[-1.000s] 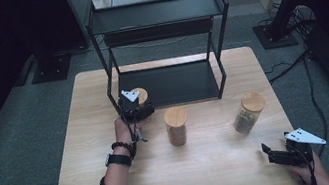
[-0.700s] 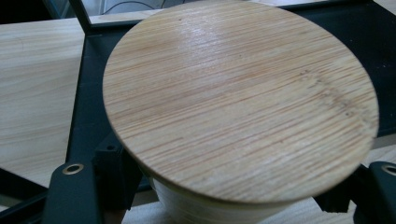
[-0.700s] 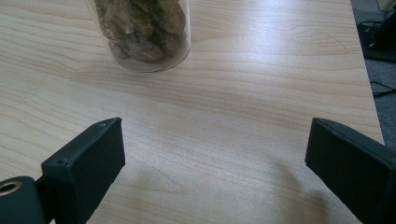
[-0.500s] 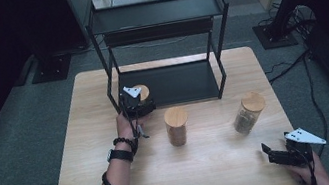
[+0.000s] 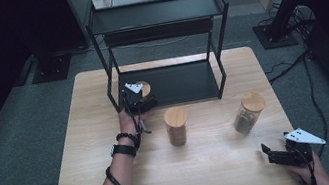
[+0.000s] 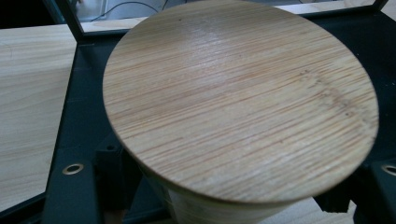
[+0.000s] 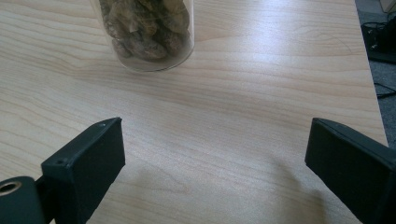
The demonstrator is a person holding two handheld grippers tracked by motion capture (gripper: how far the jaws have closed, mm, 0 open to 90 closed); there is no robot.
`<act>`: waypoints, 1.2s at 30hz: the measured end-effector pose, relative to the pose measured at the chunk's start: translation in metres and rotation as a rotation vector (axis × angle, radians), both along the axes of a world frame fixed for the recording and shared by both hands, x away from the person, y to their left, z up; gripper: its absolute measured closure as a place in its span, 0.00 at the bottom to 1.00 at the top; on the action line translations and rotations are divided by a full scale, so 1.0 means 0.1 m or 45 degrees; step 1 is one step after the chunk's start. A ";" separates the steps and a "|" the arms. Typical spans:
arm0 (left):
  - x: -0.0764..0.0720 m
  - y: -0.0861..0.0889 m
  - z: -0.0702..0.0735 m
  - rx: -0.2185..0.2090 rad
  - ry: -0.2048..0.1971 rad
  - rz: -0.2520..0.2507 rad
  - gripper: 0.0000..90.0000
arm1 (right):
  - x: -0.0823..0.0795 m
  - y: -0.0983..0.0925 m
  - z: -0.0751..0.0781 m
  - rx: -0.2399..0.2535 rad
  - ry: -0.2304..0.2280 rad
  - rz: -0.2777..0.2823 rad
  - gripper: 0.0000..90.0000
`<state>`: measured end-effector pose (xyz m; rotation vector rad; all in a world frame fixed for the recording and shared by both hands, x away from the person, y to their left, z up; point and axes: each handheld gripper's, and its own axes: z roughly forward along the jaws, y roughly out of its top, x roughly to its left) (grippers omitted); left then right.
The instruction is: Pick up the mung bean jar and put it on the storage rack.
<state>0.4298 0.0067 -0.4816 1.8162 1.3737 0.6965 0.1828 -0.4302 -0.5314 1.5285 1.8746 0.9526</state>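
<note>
My left gripper point(image 5: 138, 99) is shut on a jar with a round wooden lid point(image 5: 144, 88) at the front left corner of the black rack's lower shelf point(image 5: 186, 81). In the left gripper view the lid point(image 6: 238, 98) looms close, with the black jaws low on either side of the jar's body and the shelf frame point(image 6: 84, 140) beneath. Whether the jar rests on the shelf I cannot tell. My right gripper point(image 5: 269, 152) lies low at the table's near right corner, open point(image 7: 215, 135), with bare wood between its jaws.
Two more wooden-lidded jars stand on the table point(image 5: 217, 175): one in the middle point(image 5: 176, 126), one to the right point(image 5: 248, 112) with brown pieces inside point(image 7: 149, 32). The two-tier rack point(image 5: 159, 12) stands at the back. Cables lie on the floor to the right.
My left gripper has edged a little farther away with its jar, toward the rack's lower shelf. The right gripper has stayed put.
</note>
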 end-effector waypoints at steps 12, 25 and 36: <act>0.12 -0.01 0.01 0.004 0.003 0.013 0.28 | 0.00 0.00 0.00 0.005 0.000 0.008 0.05; 0.23 -0.01 0.02 0.018 -0.007 0.027 0.28 | 0.00 -0.01 0.00 0.008 0.001 0.012 0.04; 0.31 0.00 -0.07 0.027 0.016 0.054 0.28 | 0.00 -0.01 0.00 0.011 0.005 0.017 0.04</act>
